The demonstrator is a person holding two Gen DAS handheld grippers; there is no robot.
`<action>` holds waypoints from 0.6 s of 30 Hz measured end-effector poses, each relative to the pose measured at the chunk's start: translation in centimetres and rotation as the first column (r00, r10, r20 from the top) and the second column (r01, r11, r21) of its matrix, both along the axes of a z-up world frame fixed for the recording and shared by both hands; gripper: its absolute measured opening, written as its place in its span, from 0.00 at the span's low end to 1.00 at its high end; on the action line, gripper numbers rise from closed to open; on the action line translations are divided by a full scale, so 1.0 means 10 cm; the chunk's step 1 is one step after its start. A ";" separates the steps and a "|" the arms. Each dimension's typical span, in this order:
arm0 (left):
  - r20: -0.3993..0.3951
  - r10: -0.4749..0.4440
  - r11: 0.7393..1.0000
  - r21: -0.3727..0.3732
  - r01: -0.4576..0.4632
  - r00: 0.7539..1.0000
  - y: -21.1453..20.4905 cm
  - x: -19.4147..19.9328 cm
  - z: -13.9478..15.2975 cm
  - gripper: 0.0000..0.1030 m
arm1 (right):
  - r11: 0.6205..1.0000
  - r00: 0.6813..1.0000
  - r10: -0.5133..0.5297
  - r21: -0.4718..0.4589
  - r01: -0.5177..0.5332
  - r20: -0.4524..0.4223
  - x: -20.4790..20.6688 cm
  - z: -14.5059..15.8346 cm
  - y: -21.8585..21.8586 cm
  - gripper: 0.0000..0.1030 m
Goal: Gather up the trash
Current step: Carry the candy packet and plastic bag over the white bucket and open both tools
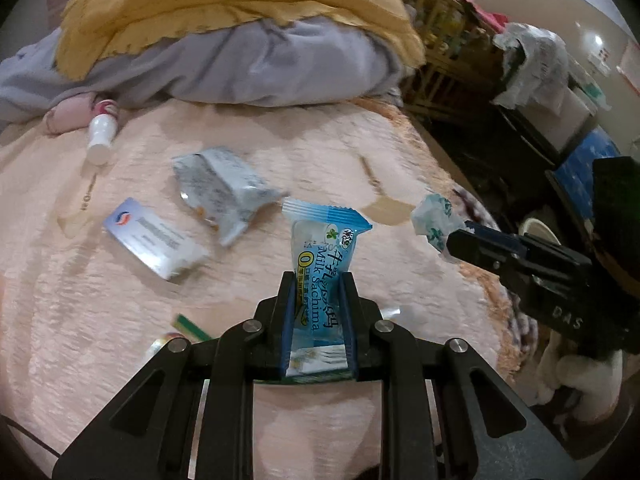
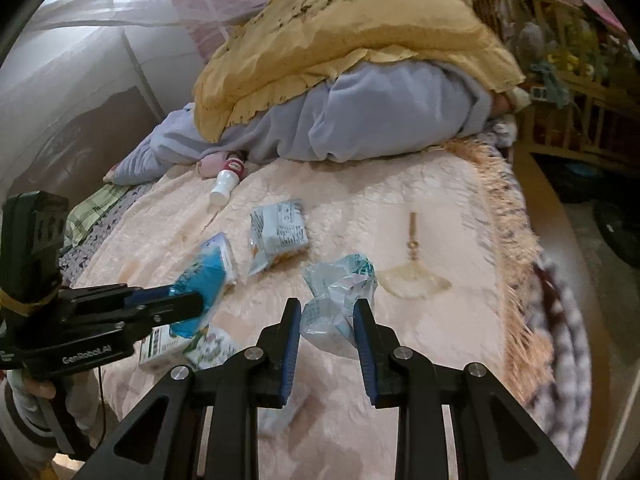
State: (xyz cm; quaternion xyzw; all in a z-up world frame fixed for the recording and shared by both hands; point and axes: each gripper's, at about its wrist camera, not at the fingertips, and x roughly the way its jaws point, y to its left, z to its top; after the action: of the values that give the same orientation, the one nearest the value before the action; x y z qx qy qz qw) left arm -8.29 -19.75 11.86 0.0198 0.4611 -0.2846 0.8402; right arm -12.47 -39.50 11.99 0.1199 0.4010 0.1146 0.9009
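The blue plastic Milk Sachima snack wrapper (image 1: 320, 280) is light, limp and slick, so its crimped end gives the surest hold. The left gripper (image 1: 319, 292) pinches it above the pink bed cover (image 1: 340, 160), long axis running straight out along the fingers. The right gripper (image 2: 326, 320) clamps a crumpled pale wrapper (image 2: 340, 296), probably equally flimsy.

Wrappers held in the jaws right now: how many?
2. A blue Milk Sachima wrapper is clamped in the left gripper. A crumpled pale wrapper is clamped in the right gripper. None looks hidden.
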 end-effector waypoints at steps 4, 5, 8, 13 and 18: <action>0.015 -0.027 1.000 0.010 0.027 1.000 -0.19 -0.18 0.02 0.18 | 1.000 1.000 -0.024 -0.005 0.024 0.018 -0.28 0.08 -0.08 0.25; 0.020 -0.031 0.999 0.014 0.031 0.999 -0.22 -0.20 0.02 0.18 | 0.999 0.999 -0.032 -0.002 0.032 0.022 -0.35 0.10 -0.11 0.25; 0.045 -0.051 0.998 0.030 0.050 0.998 -0.36 -0.33 0.04 0.18 | 0.998 0.998 -0.055 -0.005 0.055 0.027 -0.53 0.14 -0.18 0.25; 0.063 -0.078 0.997 0.033 0.076 0.995 -0.53 -0.45 0.08 0.18 | 0.996 0.995 -0.090 -0.004 0.090 0.031 -0.75 0.18 -0.33 0.25; 0.083 -0.106 0.994 0.042 0.103 0.991 -0.71 -0.57 0.12 0.18 | 0.992 0.991 -0.128 -0.002 0.128 0.041 -0.93 0.21 -0.47 0.25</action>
State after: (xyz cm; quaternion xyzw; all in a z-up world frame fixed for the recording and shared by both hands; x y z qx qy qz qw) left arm -13.96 -26.82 13.03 0.0720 0.4285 -0.3183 0.8426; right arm -21.76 -44.25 14.12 0.1411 0.3744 0.0583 0.9146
